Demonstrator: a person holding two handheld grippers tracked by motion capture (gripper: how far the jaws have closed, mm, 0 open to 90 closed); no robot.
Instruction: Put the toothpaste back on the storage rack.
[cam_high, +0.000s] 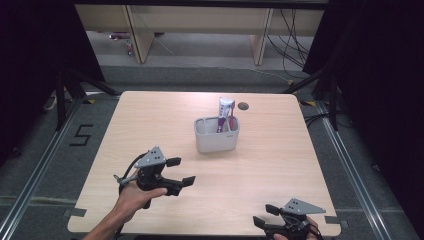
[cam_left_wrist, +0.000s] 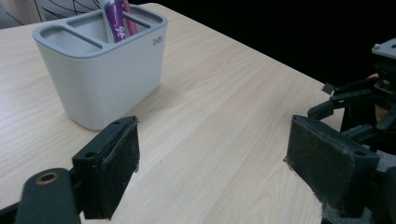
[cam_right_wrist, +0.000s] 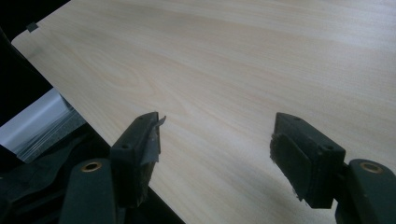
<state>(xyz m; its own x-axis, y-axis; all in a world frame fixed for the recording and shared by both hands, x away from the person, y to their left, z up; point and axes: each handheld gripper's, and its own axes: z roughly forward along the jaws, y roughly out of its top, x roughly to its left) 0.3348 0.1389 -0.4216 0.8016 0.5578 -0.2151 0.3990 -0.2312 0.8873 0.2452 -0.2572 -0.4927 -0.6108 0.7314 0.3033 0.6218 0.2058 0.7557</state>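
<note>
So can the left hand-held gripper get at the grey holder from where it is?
Probably yes: the left hand-held gripper is open and faces the grey holder, with bare table between them.

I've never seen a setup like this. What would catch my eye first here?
Probably the grey caddy standing alone near the middle of the wooden table, with a purple-and-white tube and a pink toothbrush sticking up from its right-hand compartment. Next, the two black hand-held tools near the table's front edge: the left gripper and the right gripper, both with jaws spread and holding nothing.
</note>
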